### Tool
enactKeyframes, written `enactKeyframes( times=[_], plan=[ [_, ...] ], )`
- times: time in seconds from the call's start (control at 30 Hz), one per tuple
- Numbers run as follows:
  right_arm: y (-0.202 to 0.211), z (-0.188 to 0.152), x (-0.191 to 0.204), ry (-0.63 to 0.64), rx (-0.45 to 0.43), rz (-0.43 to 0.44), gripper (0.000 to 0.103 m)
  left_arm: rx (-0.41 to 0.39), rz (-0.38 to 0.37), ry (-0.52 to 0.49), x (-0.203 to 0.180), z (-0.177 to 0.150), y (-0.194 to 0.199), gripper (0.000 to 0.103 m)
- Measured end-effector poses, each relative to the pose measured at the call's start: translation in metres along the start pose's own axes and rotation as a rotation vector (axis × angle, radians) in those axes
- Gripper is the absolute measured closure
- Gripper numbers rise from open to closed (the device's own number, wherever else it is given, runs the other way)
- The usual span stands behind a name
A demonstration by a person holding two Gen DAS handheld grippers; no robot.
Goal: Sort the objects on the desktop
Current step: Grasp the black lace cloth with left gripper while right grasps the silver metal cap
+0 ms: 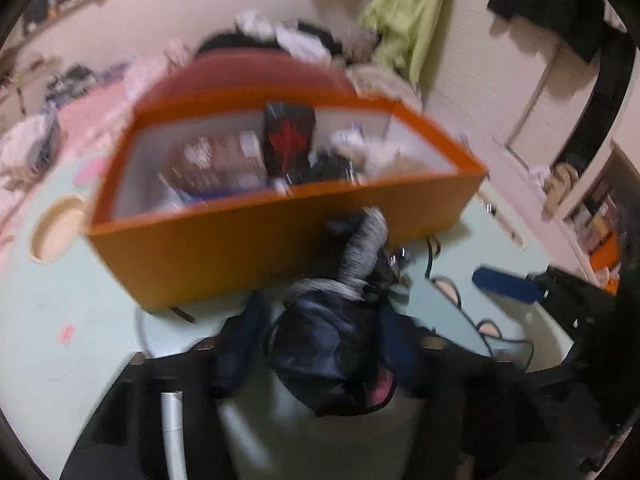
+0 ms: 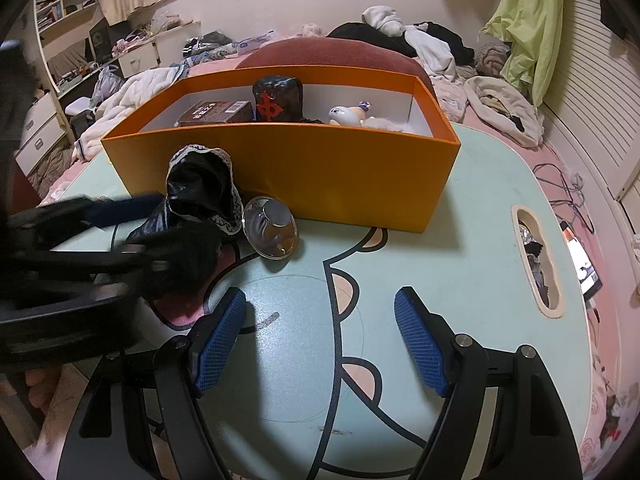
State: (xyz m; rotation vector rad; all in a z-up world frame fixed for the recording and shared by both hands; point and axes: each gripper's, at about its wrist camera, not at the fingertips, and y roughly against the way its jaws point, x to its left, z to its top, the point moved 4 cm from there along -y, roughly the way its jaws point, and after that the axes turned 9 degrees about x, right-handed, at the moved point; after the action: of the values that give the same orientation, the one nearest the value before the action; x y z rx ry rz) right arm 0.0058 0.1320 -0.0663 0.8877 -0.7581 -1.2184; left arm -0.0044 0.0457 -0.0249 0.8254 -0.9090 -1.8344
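We are seeing one orange box (image 2: 304, 168) sitting on the pale green table (image 2: 472, 216), and inside it we are counting four plain things: one brown packet (image 2: 216, 114), one black block (image 2: 278, 98) with a red mark, one small white toy (image 2: 348, 115) and a bit of white fluff at the right end. The left view is blurring too much to count further.

In front of the box, one black cloth (image 2: 200, 188) with lace trim is standing bunched up, touching the box wall. Just beside it, one clear round lid (image 2: 272, 226) is lying tilted on the table.

Our left gripper (image 1: 320, 344) is closing its jaws on the cloth, with dark fabric filling the gap between the blue pads; from the right view it is appearing only as a dark smear at the left edge.

Our right gripper (image 2: 320, 340) is hovering over the table with its jaws spread wide and nothing between its two blue pads (image 2: 222, 336).

One oval slot (image 2: 538, 256) is cut into the table's right side, and one phone (image 2: 582, 258) is lying on the pink bedding beyond the edge.
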Motion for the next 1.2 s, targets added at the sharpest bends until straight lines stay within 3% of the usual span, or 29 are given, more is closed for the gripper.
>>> enactKeyframes(
  times=[0.1, 0.3, 0.53, 0.7, 0.77, 0.8, 0.9, 1.2],
  plan=[
    [0.001, -0.001, 0.001, 0.0, 0.0, 0.001, 0.026, -0.012, -0.022, 0.009, 0.0, -0.004, 0.004, 0.067],
    [0.002, 0.0, 0.001, -0.006, -0.005, 0.01, 0.026, -0.138, -0.056, 0.107, 0.02, -0.021, 0.037, 0.067],
    [0.006, 0.009, 0.016, 0.014, 0.008, 0.088, 0.026, -0.138, -0.048, 0.148, 0.038, -0.032, 0.042, 0.067],
    [0.007, 0.037, 0.028, 0.042, -0.033, 0.066, 0.026, -0.145, -0.039, 0.128, 0.033, -0.031, 0.042, 0.067],
    [-0.003, 0.045, 0.032, 0.04, 0.004, 0.045, 0.026, -0.145, -0.041, 0.13, 0.033, -0.032, 0.043, 0.067],
    [-0.007, 0.046, 0.032, 0.037, 0.024, 0.051, 0.028, -0.145, -0.042, 0.131, 0.034, -0.032, 0.043, 0.067],
    [-0.017, 0.045, 0.032, 0.023, 0.06, 0.071, 0.076, -0.148, -0.044, 0.134, 0.034, -0.032, 0.044, 0.067],
    [0.013, 0.029, 0.018, 0.007, -0.024, 0.152, 0.076, -0.166, -0.033, 0.127, 0.033, -0.03, 0.048, 0.067]
  ],
)
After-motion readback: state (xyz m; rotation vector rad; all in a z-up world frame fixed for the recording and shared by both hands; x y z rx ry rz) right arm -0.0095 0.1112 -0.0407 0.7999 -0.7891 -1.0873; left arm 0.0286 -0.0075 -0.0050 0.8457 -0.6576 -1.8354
